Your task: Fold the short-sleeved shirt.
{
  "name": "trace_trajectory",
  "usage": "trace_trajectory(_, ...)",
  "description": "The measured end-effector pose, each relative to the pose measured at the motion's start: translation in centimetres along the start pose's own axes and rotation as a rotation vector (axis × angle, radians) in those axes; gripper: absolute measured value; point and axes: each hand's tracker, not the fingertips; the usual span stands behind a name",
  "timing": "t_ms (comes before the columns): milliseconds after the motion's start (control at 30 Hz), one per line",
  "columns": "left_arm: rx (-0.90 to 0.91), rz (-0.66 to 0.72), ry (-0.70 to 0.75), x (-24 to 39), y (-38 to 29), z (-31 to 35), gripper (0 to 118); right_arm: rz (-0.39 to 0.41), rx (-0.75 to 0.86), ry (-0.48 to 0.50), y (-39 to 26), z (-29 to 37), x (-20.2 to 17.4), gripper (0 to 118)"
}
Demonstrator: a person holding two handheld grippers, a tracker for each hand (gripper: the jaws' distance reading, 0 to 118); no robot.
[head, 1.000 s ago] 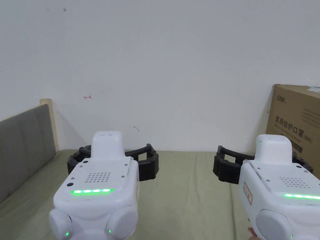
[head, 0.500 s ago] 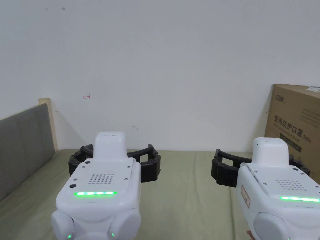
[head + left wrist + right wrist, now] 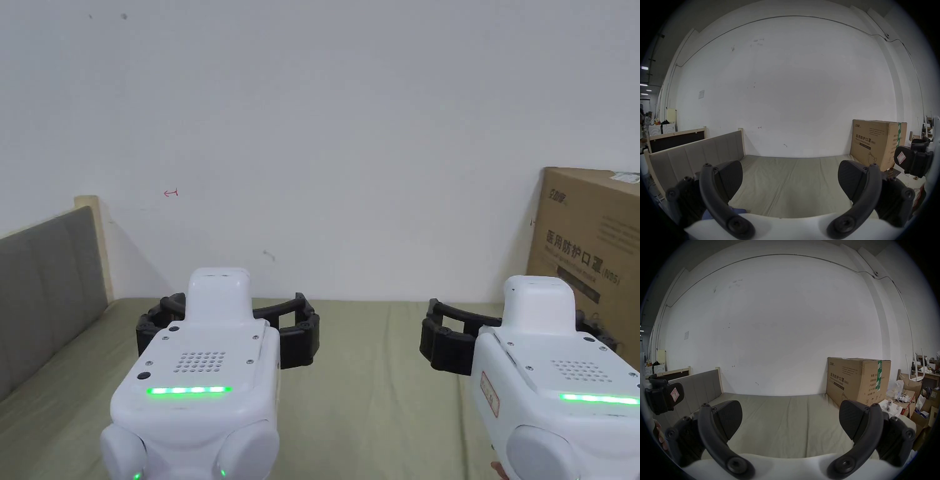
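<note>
Hovering side by side over the bed, both grippers are pointing toward the far white wall. In the head view, the left gripper [image 3: 228,319] is showing a glossy white rounded housing with a grid of small holes and a glowing green strip, and its curved black jaws are standing wide apart. The right gripper [image 3: 519,331] is matching it in shape, jaws likewise spread, gripping nothing. Beneath them the olive-green sheet [image 3: 375,387] is lying smooth with a few long soft creases. A grey padded headboard [image 3: 44,294] with a pale wooden frame is running along the left, and a brown cardboard box [image 3: 594,237] is standing at the far right against the wall.

In the left gripper view, its own ribbed black pads [image 3: 730,177] are sitting far apart over the sheet [image 3: 789,181]. A small patch of blue fabric [image 3: 737,211], possibly the shirt, is peeking out at the near edge beside the left jaw; I cannot tell for certain. The right gripper [image 3: 907,159] is showing at the right edge, in front of the cardboard box [image 3: 875,142].

In the right gripper view, the textured pads [image 3: 851,418] are again spread wide above the sheet [image 3: 789,418]. The left gripper [image 3: 664,399] is showing at the left, before the headboard [image 3: 705,386]. The box [image 3: 857,379], sealed with green tape, is resting on the bed's far right corner, with cluttered cartons [image 3: 916,395] beyond it.
</note>
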Motion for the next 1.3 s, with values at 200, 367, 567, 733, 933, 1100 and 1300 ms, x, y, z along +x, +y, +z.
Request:
trace_trajectory(200, -0.001, 0.004, 0.002, -0.08, -0.01, -0.05, 117, -0.006, -0.001, 0.01, -0.04, 0.07, -0.1, 117)
trace_trajectory(367, -0.002, 0.009, 0.001, -0.12, 0.06, -0.05, 117, -0.005, 0.001, 0.006, 0.03, 0.05, -0.12, 117)
trace_trajectory(567, 0.002, 0.026, -0.008, -0.22, -0.01, -0.06, 117, -0.02, -0.004, 0.009, 0.16, -0.03, 0.02, 117)
trace_trajectory(733, 0.002, 0.037, -0.014, -0.3, 0.11, -0.19, 117, -0.015, -0.003, 0.008, 0.24, -0.04, 0.02, 117)
trace_trajectory(933, 0.009, 0.023, -0.006, -0.25, 0.26, -0.2, 117, -0.028, 0.005, 0.019, 0.27, -0.02, 0.14, 117)
trace_trajectory(1100, 0.017, 0.023, -0.011, -0.25, 0.09, -0.17, 117, -0.022, 0.007, 0.018, 0.22, -0.06, 0.09, 117)
trace_trajectory(1300, 0.023, 0.025, -0.018, -0.49, -0.07, -0.17, 116, 0.019, 0.043, 0.009, -0.09, 0.45, -0.39, 117)
